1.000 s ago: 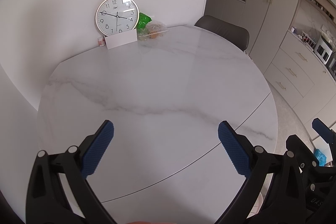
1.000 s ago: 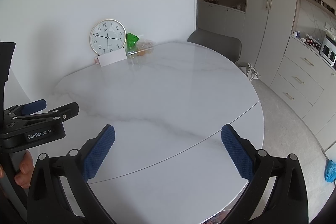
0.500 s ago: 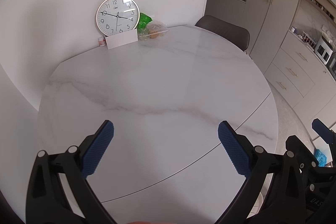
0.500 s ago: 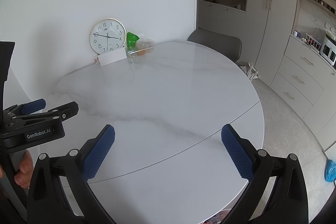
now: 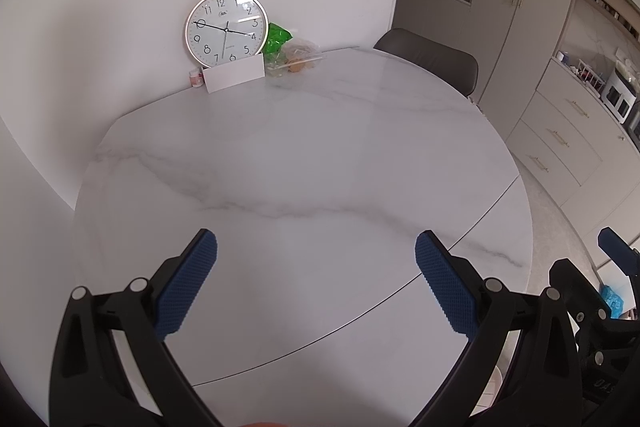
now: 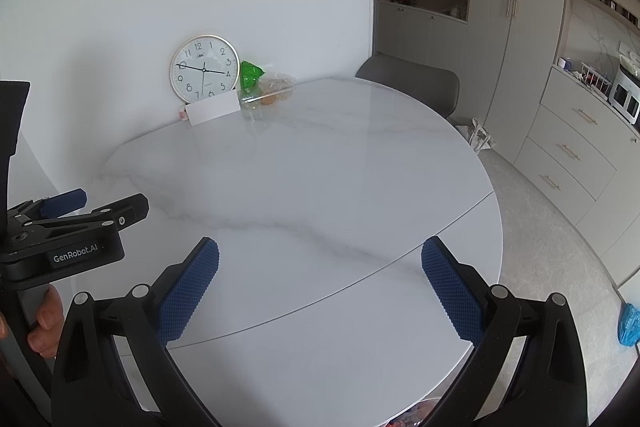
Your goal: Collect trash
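**Both grippers open over the near table edge; trash at the far edge**

The left gripper (image 5: 316,283) hangs above the near part of the white marble table (image 5: 304,155) with its jaws spread wide and nothing between them. The blue ribbed pads (image 5: 188,287) are clear of the tabletop surface shown between them. The right gripper (image 6: 320,287) is in the same attitude, jaws wide apart and empty, over the near right portion of the table (image 6: 320,179).

The trash sits at the far edge of the table, against the wall: a green plastic bag (image 5: 277,38) and, touching it on the right, a crumpled clear plastic bag (image 5: 300,55) with brownish contents. In the right wrist view the same green bag (image 6: 250,74) and clear bag (image 6: 276,91) appear far ahead and slightly left of centre. Both items lie well apart from either set of jaws, with bare tabletop between.

Just left of the trash, a round wall clock (image 5: 226,27) leans against the wall, with a white card (image 5: 234,78) propped in front of it and a small pink-labelled bottle (image 5: 196,78) to the card's left. A grey chair (image 5: 432,61) stands at the far right side of the table. In the right wrist view, the left gripper's body shows at the left edge, with a hand (image 6: 44,323) on its handle.
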`<state>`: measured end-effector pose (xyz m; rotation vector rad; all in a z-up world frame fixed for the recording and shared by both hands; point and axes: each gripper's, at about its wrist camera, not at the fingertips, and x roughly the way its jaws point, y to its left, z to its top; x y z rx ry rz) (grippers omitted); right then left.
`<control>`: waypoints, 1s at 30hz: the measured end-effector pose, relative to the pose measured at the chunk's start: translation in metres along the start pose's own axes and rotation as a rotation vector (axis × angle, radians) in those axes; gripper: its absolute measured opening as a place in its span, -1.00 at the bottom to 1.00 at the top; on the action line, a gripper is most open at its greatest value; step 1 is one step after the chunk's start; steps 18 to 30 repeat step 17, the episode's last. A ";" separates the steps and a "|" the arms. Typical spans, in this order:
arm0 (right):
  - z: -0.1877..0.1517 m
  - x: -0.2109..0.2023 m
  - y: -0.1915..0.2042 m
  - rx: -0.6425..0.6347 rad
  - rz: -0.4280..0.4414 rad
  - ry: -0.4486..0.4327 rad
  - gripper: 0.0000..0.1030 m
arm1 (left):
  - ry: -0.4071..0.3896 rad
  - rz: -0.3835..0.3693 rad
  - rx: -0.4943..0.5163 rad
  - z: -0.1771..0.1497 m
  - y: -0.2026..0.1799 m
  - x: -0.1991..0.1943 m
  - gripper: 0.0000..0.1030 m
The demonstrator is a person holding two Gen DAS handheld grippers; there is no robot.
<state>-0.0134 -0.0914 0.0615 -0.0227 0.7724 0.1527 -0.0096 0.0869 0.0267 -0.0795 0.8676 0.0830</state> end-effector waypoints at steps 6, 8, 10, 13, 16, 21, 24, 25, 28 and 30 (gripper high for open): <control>-0.001 -0.002 -0.003 0.002 0.000 0.000 0.95 | 0.007 -0.017 -0.010 0.001 0.001 0.003 0.85; -0.002 -0.002 -0.004 0.003 0.001 0.002 0.95 | 0.007 -0.021 -0.005 0.002 0.002 0.004 0.85; -0.001 -0.003 -0.005 0.002 0.000 0.003 0.96 | 0.010 -0.017 0.004 0.001 0.001 0.004 0.85; -0.001 -0.003 -0.005 0.003 0.001 0.002 0.95 | 0.015 -0.017 0.003 0.002 0.000 0.005 0.85; -0.001 -0.003 -0.005 0.002 0.001 0.003 0.95 | 0.014 -0.015 0.007 0.002 -0.001 0.005 0.85; -0.001 -0.003 -0.005 0.002 0.001 0.003 0.95 | 0.013 -0.014 0.009 0.002 -0.001 0.005 0.85; -0.001 -0.003 -0.005 0.002 0.001 0.003 0.95 | 0.013 -0.014 0.009 0.002 -0.001 0.005 0.85; -0.001 -0.003 -0.005 0.002 0.001 0.003 0.95 | 0.013 -0.014 0.009 0.002 -0.001 0.005 0.85; -0.001 -0.003 -0.005 0.002 0.001 0.003 0.95 | 0.013 -0.014 0.009 0.002 -0.001 0.005 0.85; -0.001 -0.003 -0.005 0.002 0.001 0.003 0.95 | 0.013 -0.014 0.009 0.002 -0.001 0.005 0.85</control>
